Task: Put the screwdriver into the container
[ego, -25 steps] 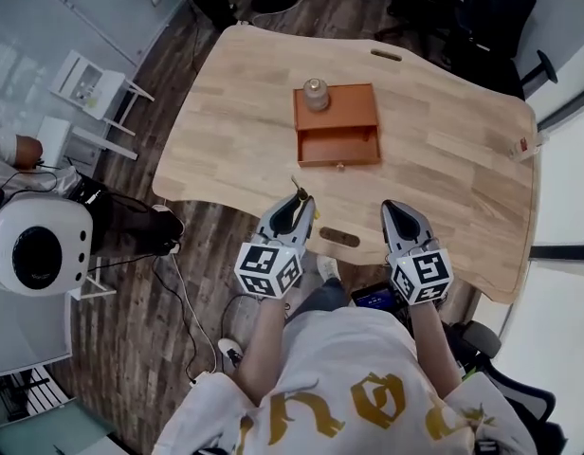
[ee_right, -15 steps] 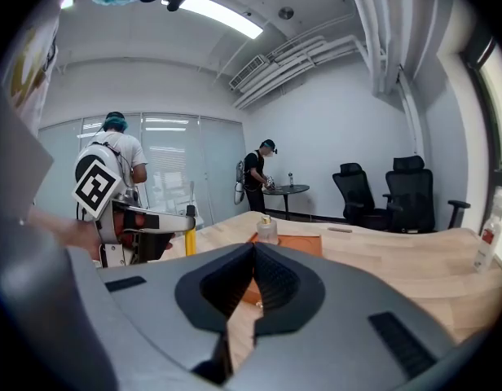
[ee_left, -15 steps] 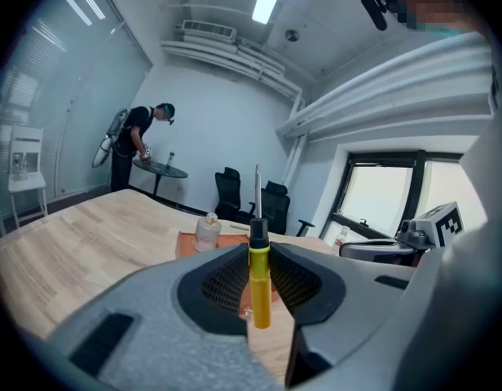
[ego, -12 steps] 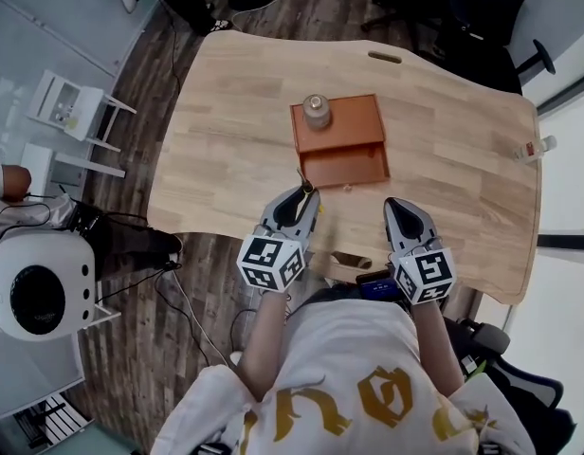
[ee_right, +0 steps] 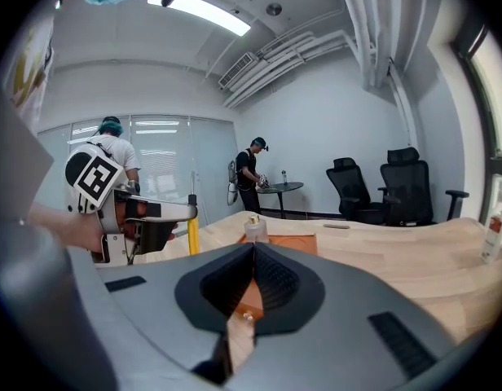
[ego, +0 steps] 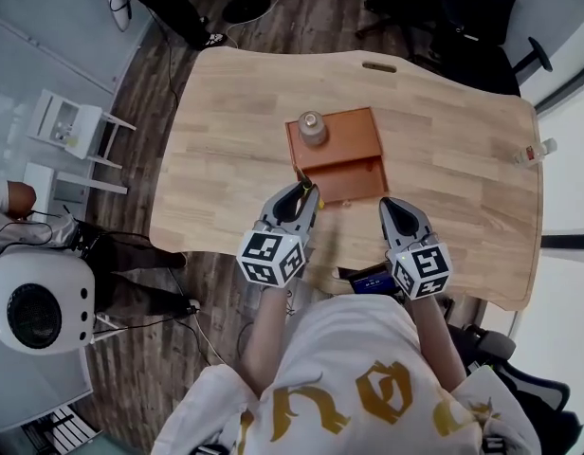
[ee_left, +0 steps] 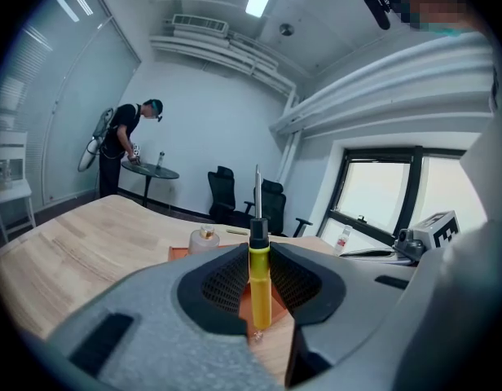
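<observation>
Now gripping the screwdriver (ee_left: 260, 283) upright, the left tool (ego: 305, 190) should lay it flat into the container (ego: 349, 133) at one o'clock; right tool (ego: 398, 205) closed, empty.

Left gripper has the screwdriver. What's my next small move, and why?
Probably ease the left gripper forward and slightly right, over the open drawer of the container. Its jaws clamp the screwdriver upright, and it sits only at the drawer's near-left corner.
</observation>
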A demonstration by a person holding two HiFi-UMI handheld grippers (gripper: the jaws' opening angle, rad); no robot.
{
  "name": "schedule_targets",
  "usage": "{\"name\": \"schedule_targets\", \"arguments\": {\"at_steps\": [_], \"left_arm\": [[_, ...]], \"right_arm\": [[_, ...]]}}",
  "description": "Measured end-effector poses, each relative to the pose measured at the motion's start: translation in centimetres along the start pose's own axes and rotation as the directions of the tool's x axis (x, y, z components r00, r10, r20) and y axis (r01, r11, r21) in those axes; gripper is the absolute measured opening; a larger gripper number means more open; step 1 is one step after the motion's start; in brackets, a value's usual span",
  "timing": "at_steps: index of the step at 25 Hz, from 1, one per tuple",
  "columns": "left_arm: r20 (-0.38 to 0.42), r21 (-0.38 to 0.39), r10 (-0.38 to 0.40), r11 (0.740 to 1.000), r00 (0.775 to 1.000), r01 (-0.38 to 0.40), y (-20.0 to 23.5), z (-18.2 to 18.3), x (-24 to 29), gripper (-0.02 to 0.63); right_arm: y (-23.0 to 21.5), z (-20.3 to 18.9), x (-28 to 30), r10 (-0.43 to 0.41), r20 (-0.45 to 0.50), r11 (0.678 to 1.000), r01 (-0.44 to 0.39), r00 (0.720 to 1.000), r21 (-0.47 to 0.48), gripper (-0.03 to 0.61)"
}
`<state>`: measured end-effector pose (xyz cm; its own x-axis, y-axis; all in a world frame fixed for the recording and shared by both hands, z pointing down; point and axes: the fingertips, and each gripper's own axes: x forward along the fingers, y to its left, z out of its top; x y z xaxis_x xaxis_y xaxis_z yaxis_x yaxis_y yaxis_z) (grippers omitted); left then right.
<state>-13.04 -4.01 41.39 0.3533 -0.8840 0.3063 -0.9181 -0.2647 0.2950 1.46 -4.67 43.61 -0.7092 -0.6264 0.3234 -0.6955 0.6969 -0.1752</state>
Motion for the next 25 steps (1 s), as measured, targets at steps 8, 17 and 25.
{"name": "schedule_targets", "arguments": {"at_steps": [8,17,25], "left_arm": [[-0.040,0.001,0.014,1.000,0.999,-0.014,1.1,-0.7,1.4,0.080],[-0.070,0.020,-0.002,1.000,0.998,0.004,0.4,-1.9,2.5,0.080],[-0.116,0.001,0.001,1.000,0.993,-0.001,1.3,-3.6,2.7,0.080]], "right_arm": [[-1.2,-0.5,1.7,0.019,-0.027,1.000,-0.019,0.999,0.004,0.011],[-3.0,-1.7,1.6,0.006,-0.048,1.000,-0.004,0.999,0.026,0.011],[-3.5,-2.4,1.5,-0.010,-0.050,0.998,0.013,0.999,0.067,0.011]]}}
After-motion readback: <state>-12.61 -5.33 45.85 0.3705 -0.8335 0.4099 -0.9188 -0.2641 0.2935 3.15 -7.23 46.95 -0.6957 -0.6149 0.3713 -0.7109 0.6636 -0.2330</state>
